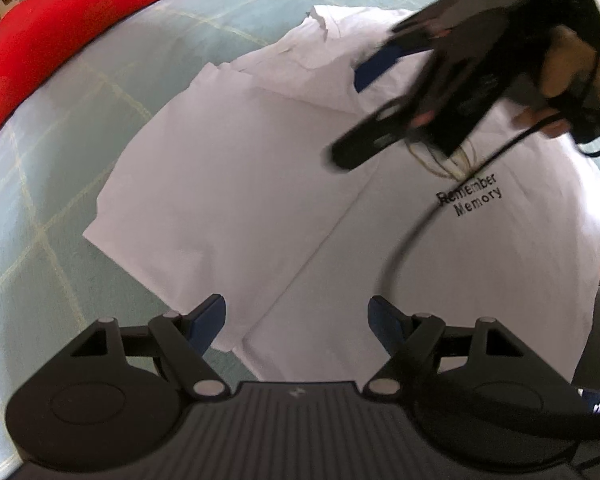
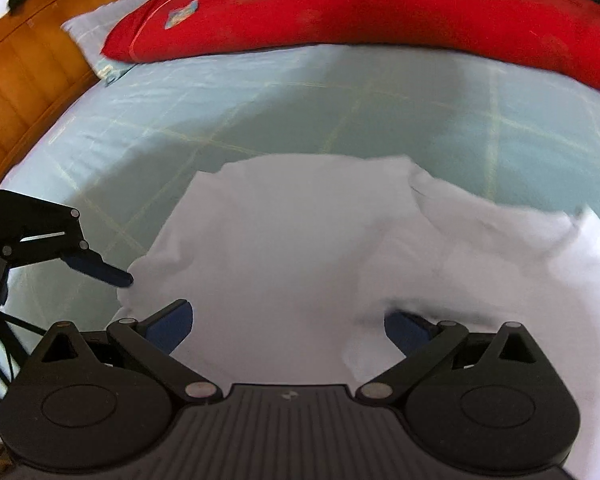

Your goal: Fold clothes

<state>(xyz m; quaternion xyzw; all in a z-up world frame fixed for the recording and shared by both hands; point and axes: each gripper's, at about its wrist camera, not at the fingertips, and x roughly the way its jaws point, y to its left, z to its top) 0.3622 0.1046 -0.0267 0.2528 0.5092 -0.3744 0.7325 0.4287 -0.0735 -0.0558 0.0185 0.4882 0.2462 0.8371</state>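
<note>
White T-shirt [image 1: 240, 200], half-folded, black chest lettering

Pale green checked bedsheet [image 2: 340, 120], long red pillow [image 2: 380, 12] along its far edge; wooden headboard [image 2: 24, 80] beside

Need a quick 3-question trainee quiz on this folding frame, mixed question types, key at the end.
1. True or false: the left gripper is clamped on the white T-shirt.
2. What colour is the long pillow at the far edge of the bed sheet?
3. The right gripper is: A) open over the T-shirt, B) shut on the pillow, C) out of view.

Key: 1 false; 2 red; 3 A.
</note>
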